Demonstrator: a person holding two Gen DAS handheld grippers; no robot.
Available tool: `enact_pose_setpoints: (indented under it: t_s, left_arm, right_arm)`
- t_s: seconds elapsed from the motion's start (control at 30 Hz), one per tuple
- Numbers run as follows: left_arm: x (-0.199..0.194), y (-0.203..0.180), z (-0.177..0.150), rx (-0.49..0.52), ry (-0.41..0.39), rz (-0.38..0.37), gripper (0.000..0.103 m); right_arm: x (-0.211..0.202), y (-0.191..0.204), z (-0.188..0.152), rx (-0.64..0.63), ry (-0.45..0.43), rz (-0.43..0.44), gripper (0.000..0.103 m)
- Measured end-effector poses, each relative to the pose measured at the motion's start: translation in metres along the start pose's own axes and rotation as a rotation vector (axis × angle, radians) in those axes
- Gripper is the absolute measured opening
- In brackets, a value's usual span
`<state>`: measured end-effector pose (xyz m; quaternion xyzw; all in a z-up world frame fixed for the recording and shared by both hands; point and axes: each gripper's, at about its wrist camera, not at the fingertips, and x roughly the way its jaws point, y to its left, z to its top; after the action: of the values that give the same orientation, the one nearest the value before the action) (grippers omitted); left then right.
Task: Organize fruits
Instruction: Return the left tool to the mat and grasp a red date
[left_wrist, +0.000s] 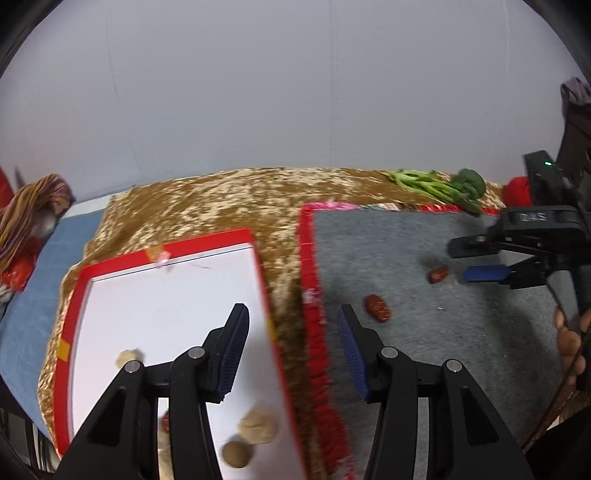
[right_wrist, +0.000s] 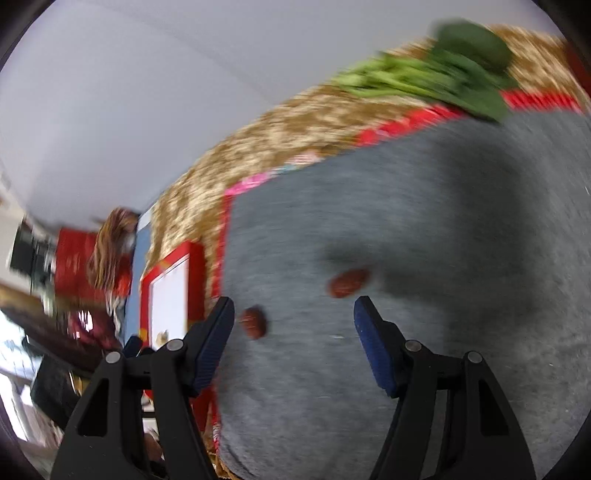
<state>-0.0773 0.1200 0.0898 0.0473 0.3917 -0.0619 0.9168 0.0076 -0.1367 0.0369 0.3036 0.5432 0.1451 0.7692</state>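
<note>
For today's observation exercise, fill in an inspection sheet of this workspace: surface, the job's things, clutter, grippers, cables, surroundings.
Surface: grey mat with red fringe, on a gold patterned cloth.
Job's things: two red dates on the mat; red-rimmed white tray holding three tan round fruits and one partly hidden red piece.
Clutter: leafy greens at the mat's far edge.
Grippers: left gripper open, empty, over the tray's edge; right gripper open, empty, near one date.
Cables: thin dark cord by the hand.
Surroundings: plain pale wall; striped cloth at left.
</note>
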Motion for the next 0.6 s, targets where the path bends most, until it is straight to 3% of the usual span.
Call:
enact_pose_setpoints:
  t_s: [0.2,0.37,0.43,0.5,0.6]
  left_arm:
    - [0.002,-0.016,-0.002,0.035,-0.001,-0.003,0.049]
    - [0.009,-0.022,-0.004,0.050,0.020,-0.022,0.049]
    - [0.013,-0.028,-0.003,0.047,0.031,-0.038,0.049]
    - [0.015,-0.035,0.000,0.040,0.028,-0.065,0.050]
    - [0.020,-0.050,0.003,0.060,0.031,-0.085,0.050]
  right_arm:
    - [0.030,-0.005,0.006,0.033,0.035,0.005,0.064]
    - [0.048,0.000,0.010,-0.001,0.023,-0.089,0.054]
    - [0.049,0.014,0.005,-0.125,0.028,-0.202,0.042]
    - [0.048,0.017,0.000,-0.185,0.029,-0.249,0.024]
    - [0.030,0.005,-0.003,-0.168,0.039,-0.223,0.022]
